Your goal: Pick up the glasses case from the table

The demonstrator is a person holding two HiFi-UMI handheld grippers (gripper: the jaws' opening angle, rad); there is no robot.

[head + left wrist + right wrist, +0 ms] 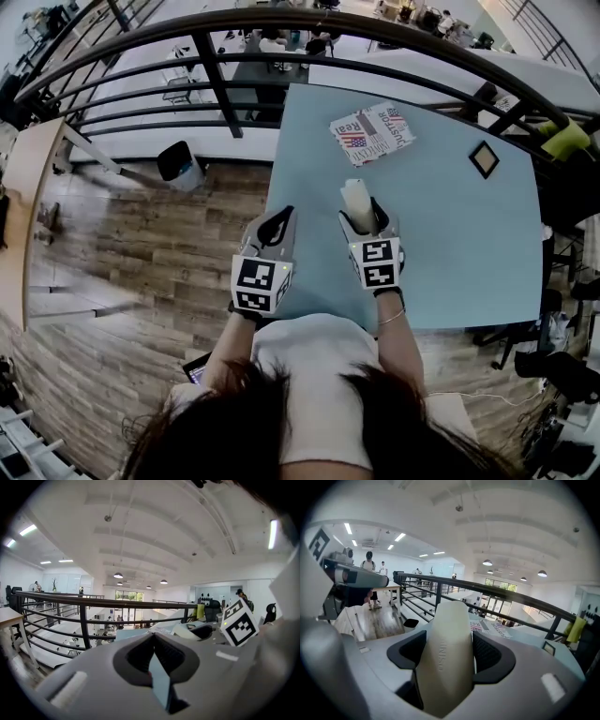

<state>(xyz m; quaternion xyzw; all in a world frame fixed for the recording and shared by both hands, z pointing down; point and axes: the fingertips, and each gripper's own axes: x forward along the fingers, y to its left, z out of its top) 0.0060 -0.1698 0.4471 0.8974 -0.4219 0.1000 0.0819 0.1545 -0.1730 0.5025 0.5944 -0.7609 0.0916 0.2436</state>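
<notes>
**Case clamped in the right fingers, left fingers empty**

The right gripper has its fingers spread wide and pressed on both sides of the cream glasses case, which sticks out toward 12 o'clock over the blue counter. The left gripper, at 9 o'clock of it, has its fingers drawn together at the tips, holding nothing. A printed booklet lies at 12 o'clock of the case.

glasses case in right tongs | booklet behind, on table | frame right of booklet
</notes>
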